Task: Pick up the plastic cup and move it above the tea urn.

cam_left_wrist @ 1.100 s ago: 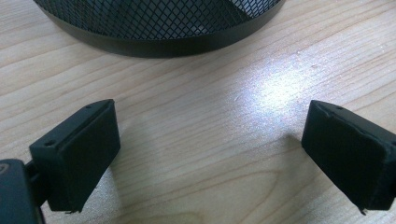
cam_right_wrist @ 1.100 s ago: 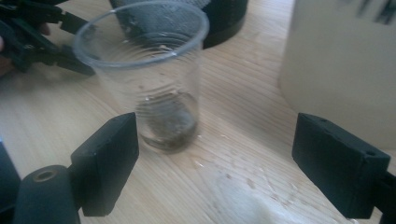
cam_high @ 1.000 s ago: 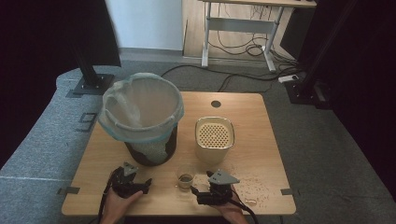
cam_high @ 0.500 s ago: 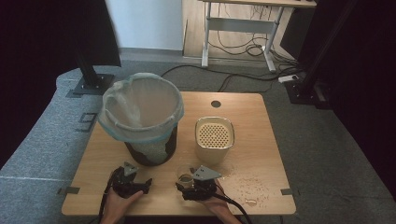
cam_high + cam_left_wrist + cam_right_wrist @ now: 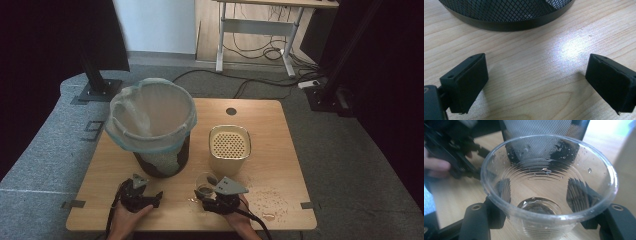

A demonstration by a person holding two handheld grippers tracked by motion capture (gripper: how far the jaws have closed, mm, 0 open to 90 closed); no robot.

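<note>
Cup: clear plastic cup (image 5: 549, 187), upright, near the front edge of the worktop (image 5: 280, 135), at about 7 o'clock from the cream container; droplets on the inner wall, a little dark residue at the bottom.
Right tool (image 5: 212, 194): jaws just closed in from wide, pads pressed on both sides of the cup's lower wall.
Cream container (image 5: 229, 149): perforated top, just behind the cup at about 1 o'clock.
Bin: black mesh bin (image 5: 159, 159) with pale liner, at about 10 o'clock from the cup.
Left tool (image 5: 536, 80): jaws spread wide, nothing between, only bare wood; bin base close ahead at 12 o'clock.
Spill: scattered specks (image 5: 267, 200) at about 3 o'clock from the cup.
</note>
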